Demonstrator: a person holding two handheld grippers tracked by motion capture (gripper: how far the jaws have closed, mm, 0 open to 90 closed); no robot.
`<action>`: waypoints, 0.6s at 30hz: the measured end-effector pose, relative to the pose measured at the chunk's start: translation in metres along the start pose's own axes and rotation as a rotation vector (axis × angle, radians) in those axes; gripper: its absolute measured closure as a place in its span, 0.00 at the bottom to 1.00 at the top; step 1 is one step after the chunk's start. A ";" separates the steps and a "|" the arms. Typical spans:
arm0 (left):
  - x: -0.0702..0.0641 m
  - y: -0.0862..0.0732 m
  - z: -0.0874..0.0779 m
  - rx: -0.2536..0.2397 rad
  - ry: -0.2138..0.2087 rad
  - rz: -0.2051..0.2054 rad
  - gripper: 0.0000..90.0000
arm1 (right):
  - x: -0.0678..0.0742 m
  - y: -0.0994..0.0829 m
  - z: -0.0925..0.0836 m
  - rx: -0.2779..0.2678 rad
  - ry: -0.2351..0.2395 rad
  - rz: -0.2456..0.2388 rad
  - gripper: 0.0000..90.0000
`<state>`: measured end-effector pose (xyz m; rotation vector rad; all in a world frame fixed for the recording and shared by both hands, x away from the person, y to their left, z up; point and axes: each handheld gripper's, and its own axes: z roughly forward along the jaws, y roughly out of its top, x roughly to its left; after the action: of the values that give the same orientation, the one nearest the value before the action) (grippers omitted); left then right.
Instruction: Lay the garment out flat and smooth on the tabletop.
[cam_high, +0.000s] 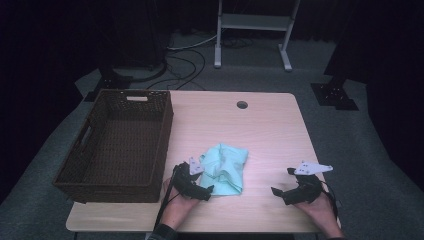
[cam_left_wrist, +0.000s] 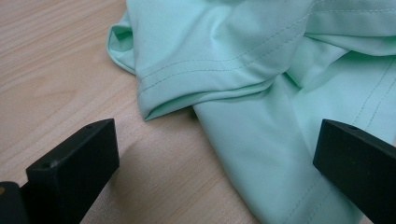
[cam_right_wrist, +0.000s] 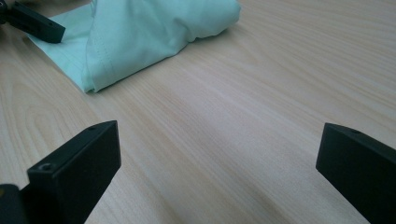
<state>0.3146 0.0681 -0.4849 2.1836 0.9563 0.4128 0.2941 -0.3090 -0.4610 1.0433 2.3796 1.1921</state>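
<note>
A crumpled mint-green garment (cam_high: 226, 167) lies near the middle of the wooden table (cam_high: 270, 125). My left gripper (cam_high: 203, 186) sits at its near-left edge, jaws wide open, one jaw over bare wood and the other over the cloth's hem. In the left gripper view the folded sleeve and stitched hems of the garment (cam_left_wrist: 261, 74) lie just ahead of my left gripper (cam_left_wrist: 215, 154). My right gripper (cam_high: 281, 186) rests low over bare wood to the garment's right, open and empty. In the right gripper view my right gripper (cam_right_wrist: 219, 163) faces the garment (cam_right_wrist: 149, 28) farther off.
A dark brown wicker basket (cam_high: 90, 170) stands at the table's left side, its inside bare. A cable hole (cam_high: 242, 105) sits near the far edge. Beyond the table are cables and a white frame (cam_high: 252, 27) on grey floor.
</note>
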 end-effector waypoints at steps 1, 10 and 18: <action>0.000 0.000 0.000 0.000 0.000 0.000 0.00 | 0.000 0.000 0.000 0.000 0.000 -0.001 0.00; 0.000 0.000 0.000 0.000 0.001 -0.002 0.00 | 0.000 0.008 0.000 -0.022 0.015 0.000 0.00; 0.001 0.000 0.000 0.000 0.001 -0.001 0.00 | -0.003 0.019 0.007 -0.032 0.037 -0.008 0.00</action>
<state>0.3159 0.0687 -0.4849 2.1825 0.9579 0.4133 0.3086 -0.2996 -0.4508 1.0092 2.3818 1.2538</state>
